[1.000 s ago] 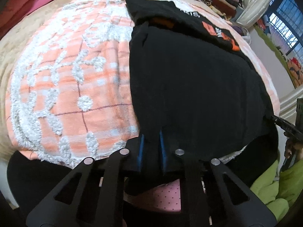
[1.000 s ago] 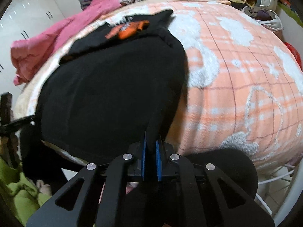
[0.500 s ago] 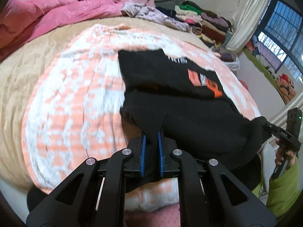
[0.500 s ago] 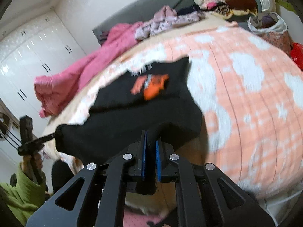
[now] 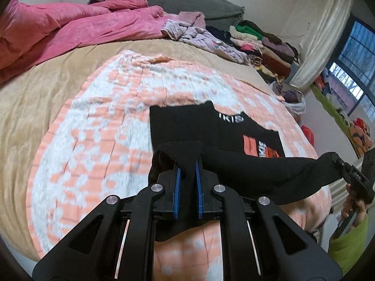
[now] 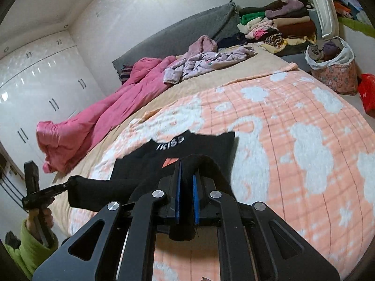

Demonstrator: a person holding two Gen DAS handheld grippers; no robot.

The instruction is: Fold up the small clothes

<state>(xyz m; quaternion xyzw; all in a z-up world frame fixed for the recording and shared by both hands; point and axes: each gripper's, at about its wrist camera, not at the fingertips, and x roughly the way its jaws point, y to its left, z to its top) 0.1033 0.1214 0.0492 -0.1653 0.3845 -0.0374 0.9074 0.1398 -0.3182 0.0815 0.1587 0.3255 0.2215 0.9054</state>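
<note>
Lying partly on the bed and partly lifted: one black garment (image 5: 201, 126), small, with white lettering near its far edge and an orange print below that. Far portion rests flat on the orange-and-white blanket (image 5: 98, 126); near edge is raised off the blanket and stretched as a band between the two grippers.

Left gripper (image 5: 186, 182): blue-padded fingers (image 5: 177, 187) clamped tight on one corner of the garment's near edge, cloth bunched above and hanging below the pads. In the right wrist view the same gripper (image 6: 64, 185) appears at the far left, pinching the end of the black band, held by a hand (image 6: 38, 216) with a green sleeve (image 6: 28, 250).

Right gripper (image 6: 186, 182): fingers likewise clenched on the opposite corner, a fold of black cloth arching over the tips and a tail of it hanging beneath. In the left wrist view this gripper (image 5: 339, 164) shows at the right edge, gripping the other end of the band.

Bedding: the blanket lies over a tan bedspread (image 5: 35, 89). Pink quilt (image 5: 70, 28), crumpled, along the far side of the bed. Lilac clothing (image 6: 206, 61), loose, near the grey headboard (image 6: 178, 30). Stack of folded clothes (image 6: 276, 25), mixed colours, beyond the bed's far corner.

Surroundings: white bag (image 6: 330, 56) of clothes in a floral container beside the bed; white wardrobe doors (image 6: 39, 82); window (image 5: 356, 56) with a pale curtain (image 5: 321, 37).
</note>
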